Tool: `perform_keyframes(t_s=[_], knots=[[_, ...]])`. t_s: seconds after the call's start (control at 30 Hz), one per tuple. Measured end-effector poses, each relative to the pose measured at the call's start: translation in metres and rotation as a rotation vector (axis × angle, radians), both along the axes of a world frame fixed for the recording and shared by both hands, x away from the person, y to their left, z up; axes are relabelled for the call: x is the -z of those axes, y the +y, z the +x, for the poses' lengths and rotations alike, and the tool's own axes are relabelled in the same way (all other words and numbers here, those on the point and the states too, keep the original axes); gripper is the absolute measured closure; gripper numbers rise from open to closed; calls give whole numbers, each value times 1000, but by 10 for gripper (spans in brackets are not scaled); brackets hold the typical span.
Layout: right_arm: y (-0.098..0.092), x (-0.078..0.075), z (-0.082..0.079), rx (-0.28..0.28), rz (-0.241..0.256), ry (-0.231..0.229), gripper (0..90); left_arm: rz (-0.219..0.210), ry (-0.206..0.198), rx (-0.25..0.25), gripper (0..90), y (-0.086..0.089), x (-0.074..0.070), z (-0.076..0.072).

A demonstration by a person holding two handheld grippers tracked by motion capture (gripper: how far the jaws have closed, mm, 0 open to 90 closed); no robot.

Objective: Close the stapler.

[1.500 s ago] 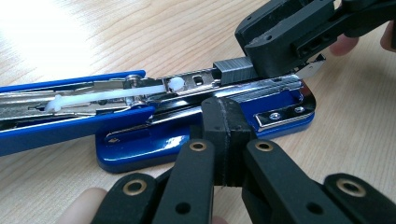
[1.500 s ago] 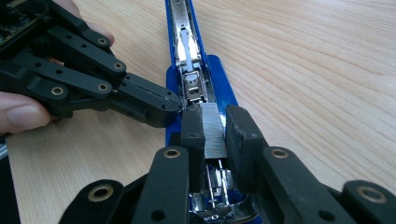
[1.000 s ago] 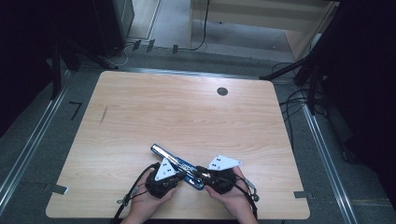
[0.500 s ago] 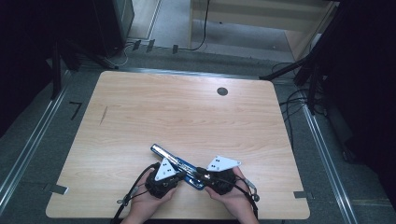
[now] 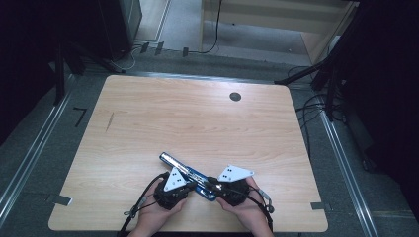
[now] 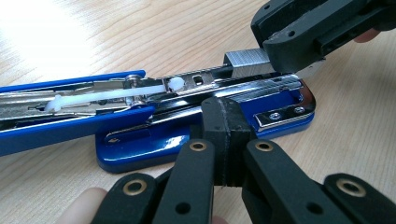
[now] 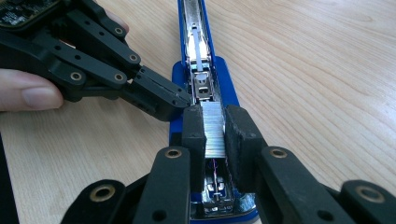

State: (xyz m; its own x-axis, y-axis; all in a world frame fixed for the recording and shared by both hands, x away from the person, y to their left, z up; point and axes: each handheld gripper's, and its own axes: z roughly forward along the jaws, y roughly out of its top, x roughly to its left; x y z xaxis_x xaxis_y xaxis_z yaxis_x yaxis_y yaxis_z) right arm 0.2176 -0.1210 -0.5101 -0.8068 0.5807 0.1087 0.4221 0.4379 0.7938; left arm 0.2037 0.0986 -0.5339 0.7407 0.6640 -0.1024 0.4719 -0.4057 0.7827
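From the high view, the blue stapler (image 5: 188,172) is lying opened out near the table's (image 5: 197,123) front edge, with the left gripper (image 5: 174,186) and right gripper (image 5: 225,183) crowding in on it from either side.

Over to the left gripper view: the left gripper (image 6: 226,122) is sitting clenched, jaws pressed together with nothing between them, tips resting against the stapler's base (image 6: 196,135). Beyond it, the other gripper is gripping a strip of staples (image 6: 245,63) over the metal magazine.

Now the right gripper view: the right gripper (image 7: 215,128) is squeezing that staple strip (image 7: 213,127) between its pads, directly above the open magazine channel (image 7: 198,70), while the left gripper's tips are touching the stapler's side.
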Motion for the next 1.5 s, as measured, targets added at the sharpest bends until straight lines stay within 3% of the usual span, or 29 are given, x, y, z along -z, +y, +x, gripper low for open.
perform_keyframes(t_s=[0.3, 0.8, 1.5], knots=[[-1, -6, 0, -13, 11, 8, 801, 2, 0, 1, 900, 0, 0, 0], [3, -6, -2, -6, -55, 9, 801, 2, -1, 1, 900, 0, 0, 0], [4, -5, 0, -16, -63, -4, 801, 3, -1, 1, 900, 0, 0, 0]])
